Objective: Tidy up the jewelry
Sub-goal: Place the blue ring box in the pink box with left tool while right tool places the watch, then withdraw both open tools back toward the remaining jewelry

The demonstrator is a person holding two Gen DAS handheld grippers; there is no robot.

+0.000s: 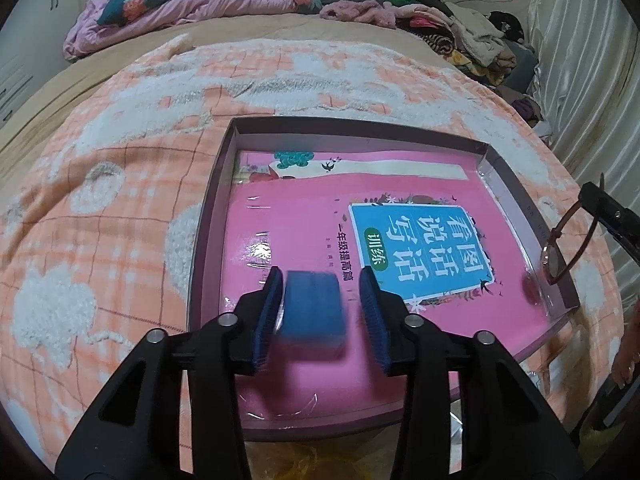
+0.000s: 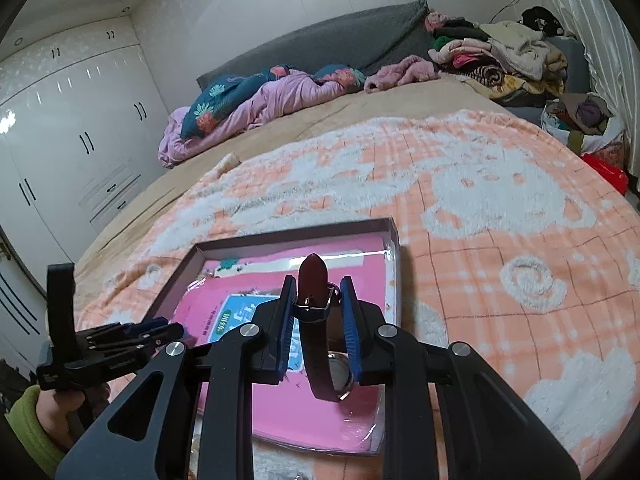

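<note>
A shallow box (image 1: 216,200) lies on the bed with a pink book (image 1: 304,240) inside it. A small blue box (image 1: 314,316), blurred, sits between the fingers of my left gripper (image 1: 324,284) over the pink book; the jaws stand apart with a gap on its right side. My right gripper (image 2: 318,304) is shut on a wristwatch (image 2: 316,312) with a dark red-brown strap, held above the box's right side (image 2: 394,264). In the left wrist view the watch (image 1: 560,248) hangs at the box's right rim. The left gripper shows at the left of the right wrist view (image 2: 160,332).
The box rests on an orange and white blanket (image 1: 100,220) on a bed. Crumpled purple bedding (image 2: 256,108) and a clothes pile (image 2: 500,60) lie at the far end. White wardrobes (image 2: 60,140) stand on the left, a curtain (image 1: 592,80) on the right.
</note>
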